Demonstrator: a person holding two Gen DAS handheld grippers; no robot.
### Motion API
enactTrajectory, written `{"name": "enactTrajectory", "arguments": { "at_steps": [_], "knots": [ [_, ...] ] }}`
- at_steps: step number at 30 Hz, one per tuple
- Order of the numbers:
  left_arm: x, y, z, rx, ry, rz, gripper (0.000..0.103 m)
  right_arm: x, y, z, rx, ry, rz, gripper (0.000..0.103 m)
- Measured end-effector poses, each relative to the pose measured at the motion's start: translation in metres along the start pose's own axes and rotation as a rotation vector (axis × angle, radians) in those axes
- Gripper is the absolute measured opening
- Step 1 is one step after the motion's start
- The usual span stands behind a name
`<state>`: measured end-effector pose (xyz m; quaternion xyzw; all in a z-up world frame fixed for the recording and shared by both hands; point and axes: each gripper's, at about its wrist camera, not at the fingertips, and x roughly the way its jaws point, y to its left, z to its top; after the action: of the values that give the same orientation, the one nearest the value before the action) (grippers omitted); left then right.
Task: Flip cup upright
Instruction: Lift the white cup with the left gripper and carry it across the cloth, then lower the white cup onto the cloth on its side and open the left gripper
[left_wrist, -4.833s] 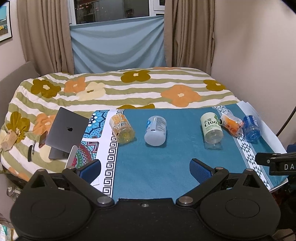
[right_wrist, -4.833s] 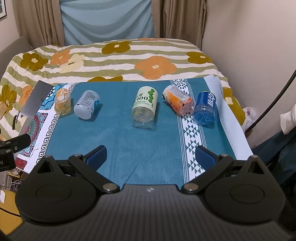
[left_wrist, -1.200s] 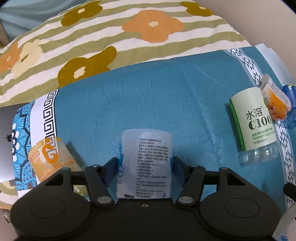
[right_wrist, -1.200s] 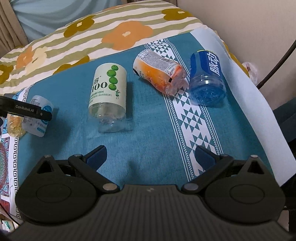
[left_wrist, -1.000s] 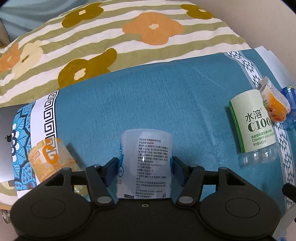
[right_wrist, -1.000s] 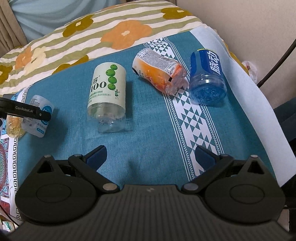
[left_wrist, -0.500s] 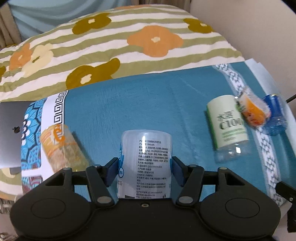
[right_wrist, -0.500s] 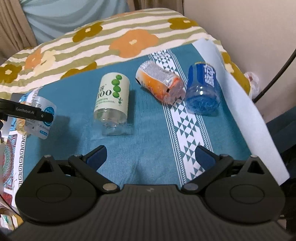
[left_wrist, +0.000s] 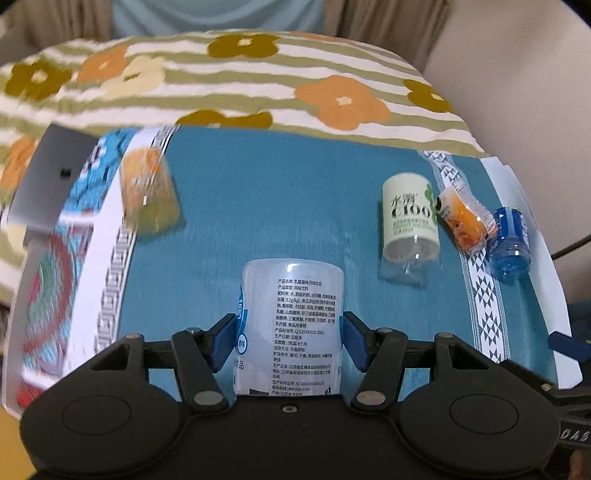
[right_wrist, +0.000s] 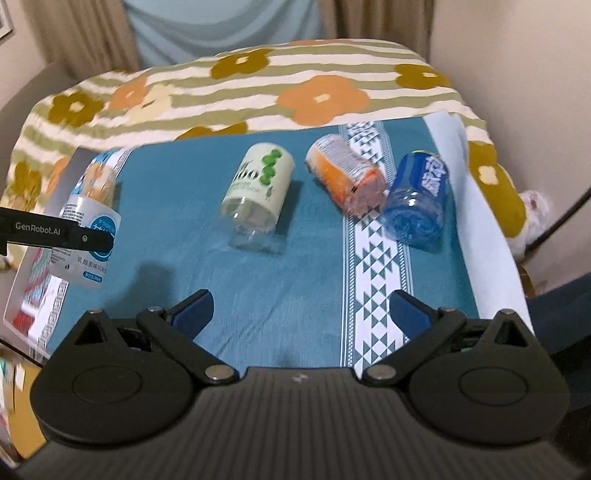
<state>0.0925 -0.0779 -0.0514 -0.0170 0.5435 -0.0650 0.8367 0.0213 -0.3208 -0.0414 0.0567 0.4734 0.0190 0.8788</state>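
Note:
My left gripper (left_wrist: 290, 339) is shut on a white and blue labelled cup (left_wrist: 291, 325) and holds it above the teal cloth (left_wrist: 277, 206). The same cup shows at the left of the right wrist view (right_wrist: 86, 243), lifted and tilted, in the left gripper's fingers (right_wrist: 55, 232). My right gripper (right_wrist: 301, 308) is open and empty over the near part of the cloth. On the cloth lie a green-label cup (right_wrist: 260, 184), an orange cup (right_wrist: 345, 177), a blue cup (right_wrist: 419, 195) and a yellow-orange cup (left_wrist: 147, 192), all on their sides.
The cloth lies on a bed with a flowered, striped cover (left_wrist: 240, 81). A grey laptop (left_wrist: 51, 184) sits at the left. A patterned mat (left_wrist: 62, 266) borders the cloth's left edge. A wall (right_wrist: 517, 55) rises on the right.
My left gripper closed on the white and blue cup and has lifted it up and back from the cloth. The right gripper has drawn back a little, staying open.

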Motion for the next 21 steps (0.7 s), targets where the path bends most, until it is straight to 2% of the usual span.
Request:
{"name": "enactTrajectory", "arguments": {
  "at_steps": [6,13,21],
  "knots": [
    [0.024,-0.001,-0.022,-0.052,0.043,-0.003,0.065,0.014,0.006,-0.019,-0.062,0.051,0.019,0.103],
    [0.049,0.0,-0.031,-0.025,0.056,0.019,0.065,0.028,0.012,-0.038,-0.054,0.095,0.026,0.103],
    [0.054,0.001,-0.033,0.001,0.042,0.011,0.066,0.034,0.011,-0.047,-0.022,0.117,0.009,0.103]
  ]
}}
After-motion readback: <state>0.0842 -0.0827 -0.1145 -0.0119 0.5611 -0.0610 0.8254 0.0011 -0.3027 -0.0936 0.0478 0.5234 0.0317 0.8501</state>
